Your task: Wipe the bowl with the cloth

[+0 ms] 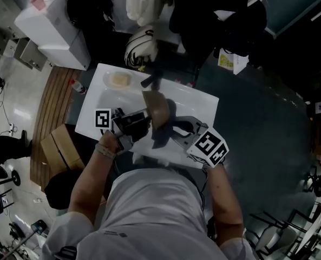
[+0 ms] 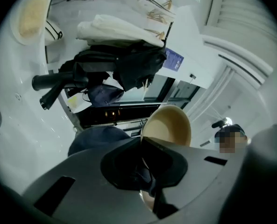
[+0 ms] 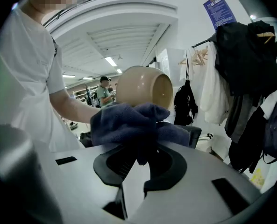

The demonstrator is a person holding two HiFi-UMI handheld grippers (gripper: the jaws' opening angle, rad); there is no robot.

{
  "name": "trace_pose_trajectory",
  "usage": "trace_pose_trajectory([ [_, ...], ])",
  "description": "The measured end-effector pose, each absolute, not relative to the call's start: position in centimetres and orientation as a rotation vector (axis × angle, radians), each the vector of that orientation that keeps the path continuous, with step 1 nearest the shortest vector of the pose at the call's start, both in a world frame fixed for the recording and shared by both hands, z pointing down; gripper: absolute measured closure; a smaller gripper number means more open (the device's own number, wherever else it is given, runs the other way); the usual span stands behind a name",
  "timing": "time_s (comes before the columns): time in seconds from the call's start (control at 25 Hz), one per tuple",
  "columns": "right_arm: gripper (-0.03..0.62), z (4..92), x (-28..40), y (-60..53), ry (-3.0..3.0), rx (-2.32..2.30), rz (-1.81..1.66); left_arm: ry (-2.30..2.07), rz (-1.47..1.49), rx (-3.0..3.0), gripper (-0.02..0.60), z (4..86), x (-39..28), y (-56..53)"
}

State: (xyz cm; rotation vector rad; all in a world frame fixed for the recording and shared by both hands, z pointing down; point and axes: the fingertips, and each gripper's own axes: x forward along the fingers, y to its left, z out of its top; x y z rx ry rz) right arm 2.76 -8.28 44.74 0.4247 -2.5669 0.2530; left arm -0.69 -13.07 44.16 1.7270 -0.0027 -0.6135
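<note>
A beige bowl (image 1: 156, 108) is held tilted above the white table (image 1: 201, 104). My left gripper (image 1: 147, 119) is shut on its rim, and in the left gripper view the rim of the bowl (image 2: 168, 125) runs down between the closed jaws of the left gripper (image 2: 142, 143). My right gripper (image 1: 170, 130) is shut on a dark blue cloth (image 1: 163, 133). In the right gripper view the bunched cloth (image 3: 129, 122) rises out of the right gripper (image 3: 138, 161) and presses against the underside of the bowl (image 3: 143, 87).
A white plate (image 1: 118, 80) with a pale piece of food lies at the table's far left, and a black handled tool (image 1: 151, 80) lies next to it. A cardboard box (image 1: 63, 145) stands left of the table. Coats (image 3: 245, 55) hang behind.
</note>
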Motion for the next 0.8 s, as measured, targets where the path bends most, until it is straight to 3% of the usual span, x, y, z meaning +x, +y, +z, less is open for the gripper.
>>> trace_pose_trajectory([
  [0.8,0.525,43.6,2.3,-8.1,-2.654,0.274,0.198,0.464,-0.125,1.899,0.560,43.6,2.5,-3.0],
])
